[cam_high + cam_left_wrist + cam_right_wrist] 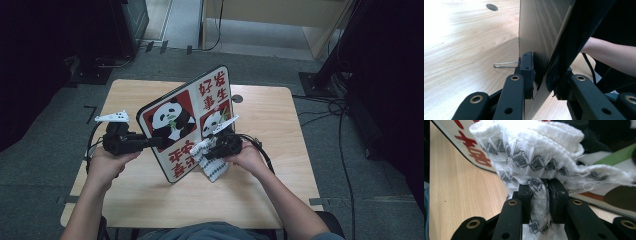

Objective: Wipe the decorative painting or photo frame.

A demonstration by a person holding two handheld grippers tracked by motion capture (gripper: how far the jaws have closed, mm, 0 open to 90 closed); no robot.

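Left gripper (pixel 150 142): jaws clamped on left edge of panda board (pixel 187 122), one pad on its plain wood-grain back, one on the printed front; seen close in left gripper view (pixel 541 80).
Right gripper (pixel 210 151): jaws pinched on a bunched white cloth (pixel 210 162) with grey diamond pattern; fold of cloth runs between the pads in right gripper view (pixel 539 197).
Cloth position: bulges past the right jaw tips, pressed against printed face of the board near its lower right corner; loose end hangs below the gripper toward the table.
Board: flat panel, red panels with pandas and red characters, stood tilted on its lower edge between the two grippers, face toward the person.
Metal wire: thin loop (pixel 505 65) lying on table just beyond the left jaw tip, at the back of the board.
Table (pixel 140 200): light wood top, round hole (pixel 237 98) beyond the board.
Room: grey carpet floor, black cables (pixel 345 150) to the right of the table, dark stands around.
Containers: can't tell any.
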